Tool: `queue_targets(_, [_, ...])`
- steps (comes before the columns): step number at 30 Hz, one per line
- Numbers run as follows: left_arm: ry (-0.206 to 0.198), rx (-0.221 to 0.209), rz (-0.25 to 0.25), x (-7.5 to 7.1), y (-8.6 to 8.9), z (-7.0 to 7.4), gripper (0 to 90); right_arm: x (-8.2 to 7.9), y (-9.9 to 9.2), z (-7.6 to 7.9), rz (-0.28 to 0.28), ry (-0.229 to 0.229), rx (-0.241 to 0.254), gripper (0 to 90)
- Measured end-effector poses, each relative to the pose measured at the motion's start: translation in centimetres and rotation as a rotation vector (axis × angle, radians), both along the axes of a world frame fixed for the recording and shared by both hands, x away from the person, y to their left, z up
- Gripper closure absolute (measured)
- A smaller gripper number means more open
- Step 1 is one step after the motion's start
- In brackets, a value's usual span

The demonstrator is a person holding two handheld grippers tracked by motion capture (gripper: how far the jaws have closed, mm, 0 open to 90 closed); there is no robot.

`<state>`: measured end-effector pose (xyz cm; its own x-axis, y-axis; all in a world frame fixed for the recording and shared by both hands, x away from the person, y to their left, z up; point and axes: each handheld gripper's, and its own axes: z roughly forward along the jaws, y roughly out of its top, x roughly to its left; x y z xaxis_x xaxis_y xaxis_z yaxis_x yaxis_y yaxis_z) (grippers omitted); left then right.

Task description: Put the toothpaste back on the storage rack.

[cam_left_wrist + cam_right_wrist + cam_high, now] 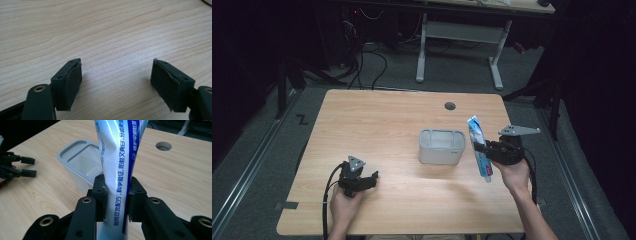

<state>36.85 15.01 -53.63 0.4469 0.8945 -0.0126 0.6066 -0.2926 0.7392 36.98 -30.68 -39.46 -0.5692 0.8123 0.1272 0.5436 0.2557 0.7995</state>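
Note:
A blue and white toothpaste tube [479,148] hangs above the table's right side, clamped by my right gripper [484,148]. In the right gripper view the tube [117,165] runs up between the two black jaws, which press on its sides, and my right gripper [116,195] is shut on it. A grey rectangular bin [441,146] stands open-topped at the table's middle, just left of the tube; the same bin [80,160] lies beyond the jaws. My left gripper [373,179] rests low at the front left, jaws wide apart over bare wood [116,75].
The wooden table [377,120] has a round cable hole [450,106] near its far edge. Beyond it stand a white desk frame [459,35] and cables on the dark floor. The other gripper [15,167] shows at the left of the right gripper view.

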Motion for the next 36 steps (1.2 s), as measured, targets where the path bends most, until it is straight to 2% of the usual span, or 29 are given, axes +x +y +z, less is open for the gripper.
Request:
queue_targets(3, [0.0, 0.0, 0.0, 0.0, 0.0, 0.0, 25.5, 0.2, 0.5, 0.3, 0.011, -0.008, -0.008, 72.3])
queue_targets(12, [0.0, 0.0, 0.0, 0.0, 0.0, 0.0, 25.5, 0.6, 1.1, 1.1, 0.036, -0.03, 0.024, 72.4])
queue_targets(24, [0.0, 0.0, 0.0, 0.0, 0.0, 0.0, 25.5, 1.3, 1.7, 2.0, 0.037, -0.05, 0.037, 72.3])
queue_targets(36, [0.0, -0.001, 0.0, 0.0, 0.0, 0.0, 25.6, 2.7, 3.1, 2.9, 0.046, -0.069, 0.062, 72.1])
